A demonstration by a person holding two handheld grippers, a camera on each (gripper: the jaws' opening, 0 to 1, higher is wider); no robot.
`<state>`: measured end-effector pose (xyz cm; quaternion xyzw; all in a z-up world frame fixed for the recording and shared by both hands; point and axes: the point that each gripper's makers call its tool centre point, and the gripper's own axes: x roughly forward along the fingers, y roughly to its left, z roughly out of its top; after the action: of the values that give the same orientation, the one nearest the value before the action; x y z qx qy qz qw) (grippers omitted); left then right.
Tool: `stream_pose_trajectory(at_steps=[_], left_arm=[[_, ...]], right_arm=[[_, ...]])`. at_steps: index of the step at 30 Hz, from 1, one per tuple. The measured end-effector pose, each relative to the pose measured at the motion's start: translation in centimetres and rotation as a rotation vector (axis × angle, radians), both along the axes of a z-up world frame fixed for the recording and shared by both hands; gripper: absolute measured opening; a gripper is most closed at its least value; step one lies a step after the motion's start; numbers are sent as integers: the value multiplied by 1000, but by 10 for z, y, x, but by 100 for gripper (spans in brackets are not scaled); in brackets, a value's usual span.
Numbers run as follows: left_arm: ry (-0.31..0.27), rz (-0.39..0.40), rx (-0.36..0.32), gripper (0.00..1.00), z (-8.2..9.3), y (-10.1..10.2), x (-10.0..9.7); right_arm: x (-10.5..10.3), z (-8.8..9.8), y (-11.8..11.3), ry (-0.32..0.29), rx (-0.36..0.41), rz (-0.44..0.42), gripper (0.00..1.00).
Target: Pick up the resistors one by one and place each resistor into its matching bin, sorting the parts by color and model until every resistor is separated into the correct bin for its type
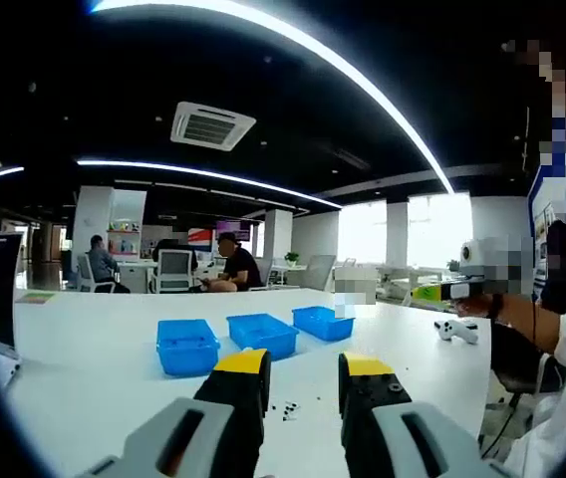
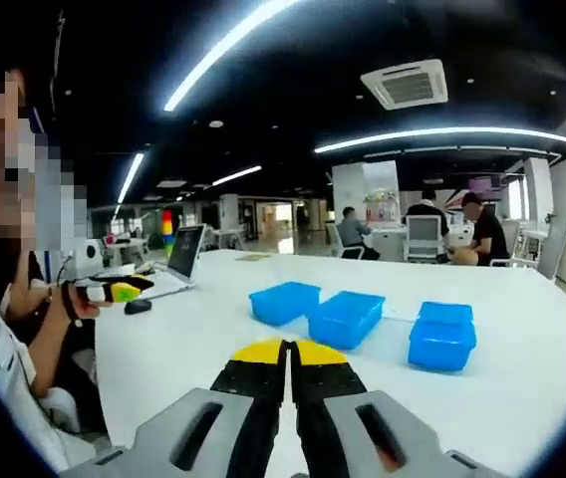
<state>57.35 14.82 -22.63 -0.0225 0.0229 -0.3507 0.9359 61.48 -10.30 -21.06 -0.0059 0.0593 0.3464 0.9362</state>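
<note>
I am at the very start of the sorting job, as far as I can judge: both grippers hang above a white table [image 1: 84, 349] and neither carries anything.

In the left gripper view, my left gripper [image 1: 303, 383] has its two yellow-tipped jaws spread apart with nothing between them. Through that gap, on the table just beyond the jaws, lies a small scatter of dark specks, which I take to be the resistors [image 1: 288, 408]. They are too small for me to count or to tell apart by color or model.

In the right gripper view, my right gripper [image 2: 289, 360] has its jaws pressed together, touching, with nothing held.

Beyond the resistors stand three blue bins [image 1: 261, 333] in a row, near one another. From here I cannot see whether any bin holds parts.

Counted: three bins, two grippers, one loose cluster of resistors.

At the far side of the room two people [image 1: 233, 269] sit at desks. A laptop [image 2: 185, 251] stands open on the table's edge.

My next move, I judge, is to lower the open left gripper onto one resistor. That calls for a fine, careful pinch, since the parts are tiny and lie close together.
</note>
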Motion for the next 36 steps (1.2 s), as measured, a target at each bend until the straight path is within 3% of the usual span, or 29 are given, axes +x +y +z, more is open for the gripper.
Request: stream_pose_trajectory(at_steps=[4, 10, 14, 23, 27, 31, 32, 34, 35, 36], left_arm=[[-2, -1, -1, 29, 1, 0, 0], [-5, 1, -4, 29, 2, 1, 0], [-8, 6, -5, 29, 4, 4, 0], [-8, 6, -12, 29, 4, 7, 1], [-11, 11, -13, 29, 5, 9, 1], [-16, 15, -16, 29, 7, 10, 0], [-17, 15, -17, 29, 7, 10, 0], [-17, 16, -16, 29, 7, 11, 1], [-16, 15, -16, 29, 7, 11, 1], [-15, 14, -15, 29, 6, 11, 1]], right_arm=[[30, 0, 11, 23, -13, 9, 5], [87, 6, 32, 80, 27, 24, 5], [121, 7, 48, 49, -25, 21, 5], [209, -23, 75, 91, -118, -70, 5], [237, -30, 81, 101, -124, -106, 5], [251, -36, 84, 134, -93, -136, 6], [253, -37, 85, 132, -94, -140, 11], [254, -37, 85, 107, -111, -149, 37], [254, -36, 85, 102, -112, -149, 44], [251, -33, 83, 97, -108, -156, 44]])
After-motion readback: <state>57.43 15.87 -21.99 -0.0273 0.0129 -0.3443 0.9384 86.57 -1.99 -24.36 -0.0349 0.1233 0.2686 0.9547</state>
